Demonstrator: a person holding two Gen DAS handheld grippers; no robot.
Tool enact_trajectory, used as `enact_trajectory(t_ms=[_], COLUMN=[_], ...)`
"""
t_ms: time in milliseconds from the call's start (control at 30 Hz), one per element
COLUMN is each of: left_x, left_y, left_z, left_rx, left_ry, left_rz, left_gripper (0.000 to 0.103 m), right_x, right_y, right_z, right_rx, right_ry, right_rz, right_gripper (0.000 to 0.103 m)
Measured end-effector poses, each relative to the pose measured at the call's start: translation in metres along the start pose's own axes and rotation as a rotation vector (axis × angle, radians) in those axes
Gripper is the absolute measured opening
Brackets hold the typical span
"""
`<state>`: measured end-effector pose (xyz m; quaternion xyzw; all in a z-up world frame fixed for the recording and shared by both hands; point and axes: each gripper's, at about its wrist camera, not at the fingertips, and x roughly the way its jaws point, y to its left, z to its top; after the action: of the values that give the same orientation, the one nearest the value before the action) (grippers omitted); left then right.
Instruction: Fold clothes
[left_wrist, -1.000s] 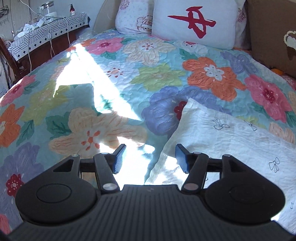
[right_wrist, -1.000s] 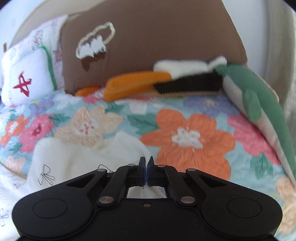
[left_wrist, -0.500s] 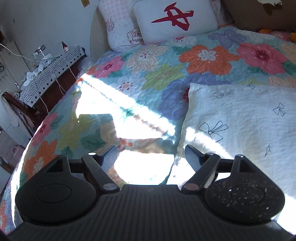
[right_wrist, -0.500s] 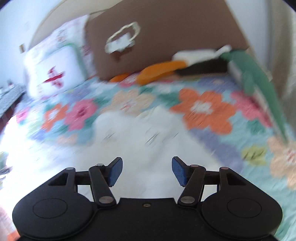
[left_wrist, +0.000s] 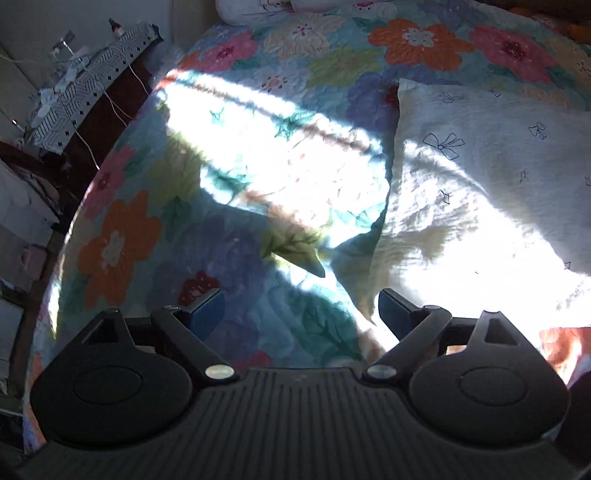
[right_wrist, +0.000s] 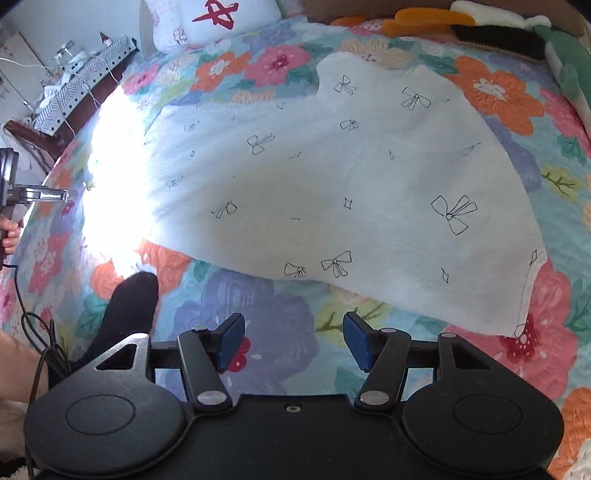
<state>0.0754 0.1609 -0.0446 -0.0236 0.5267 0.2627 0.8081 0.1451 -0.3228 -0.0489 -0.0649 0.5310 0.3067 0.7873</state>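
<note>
White garment (right_wrist: 332, 177) with black bow print lies flat on the floral quilt (right_wrist: 266, 332), nothing folded over that I can see.

Right gripper (right_wrist: 293, 341): jaws wide, nothing between them, only quilt underneath. Garment's near hem sits just beyond the tips, 12 o'clock, running roughly 10-to-4 across the right wrist view. Sleeve-like corner at 3 o'clock.

Left gripper (left_wrist: 299, 310): jaws opening, nothing between them. Garment (left_wrist: 480, 192) lies at 1–2 o'clock, its near corner just beside the right-hand finger.

Long axis looks to run from 4 o'clock up toward 11. Both grippers are at the near edge; the left is closer to cloth. My read: next grab is that near hem.
</note>
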Motion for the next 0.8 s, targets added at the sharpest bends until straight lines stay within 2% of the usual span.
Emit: enact_trajectory(t_ms=[67, 133, 233, 367, 433, 500, 600, 700, 800], left_x=[0.011, 0.023, 0.032, 0.036, 0.041, 0.048, 0.053, 0.056, 0.059], left_y=[-0.003, -0.001, 0.0, 0.002, 0.0, -0.006, -0.021, -0.031, -0.034], left_z=[-0.011, -0.022, -0.037, -0.036, -0.033, -0.027, -0.019, -0.01, -0.004], left_rx=[-0.14, -0.333, -0.526, -0.596, -0.63, -0.621, -0.576, -0.537, -0.508], left_ry=[0.041, 0.111, 0.161, 0.13, 0.124, 0.142, 0.146, 0.102, 0.078], left_rz=[-0.157, -0.287, -0.458, -0.495, -0.524, -0.49, -0.426, -0.381, -0.343], left_gripper=[0.09, 0.09, 0.09, 0.09, 0.093, 0.095, 0.1, 0.1, 0.1], right_x=[0.012, 0.025, 0.035, 0.048, 0.059, 0.075, 0.095, 0.116, 0.117], right_y=[0.017, 0.04, 0.068, 0.085, 0.087, 0.088, 0.091, 0.091, 0.093], right_z=[0.001, 0.005, 0.021, 0.035, 0.04, 0.046, 0.054, 0.047, 0.031], right_rx=[-0.053, -0.151, -0.228, -0.245, -0.246, -0.272, -0.371, -0.373, -0.427], right_ry=[-0.036, -0.043, -0.093, -0.197, -0.247, -0.258, -0.191, -0.061, -0.086], right_rz=[-0.063, -0.051, 0.005, -0.025, -0.045, -0.071, -0.065, -0.048, -0.074], right_gripper=[0.063, 0.035, 0.035, 0.044, 0.05, 0.05, 0.05, 0.05, 0.053])
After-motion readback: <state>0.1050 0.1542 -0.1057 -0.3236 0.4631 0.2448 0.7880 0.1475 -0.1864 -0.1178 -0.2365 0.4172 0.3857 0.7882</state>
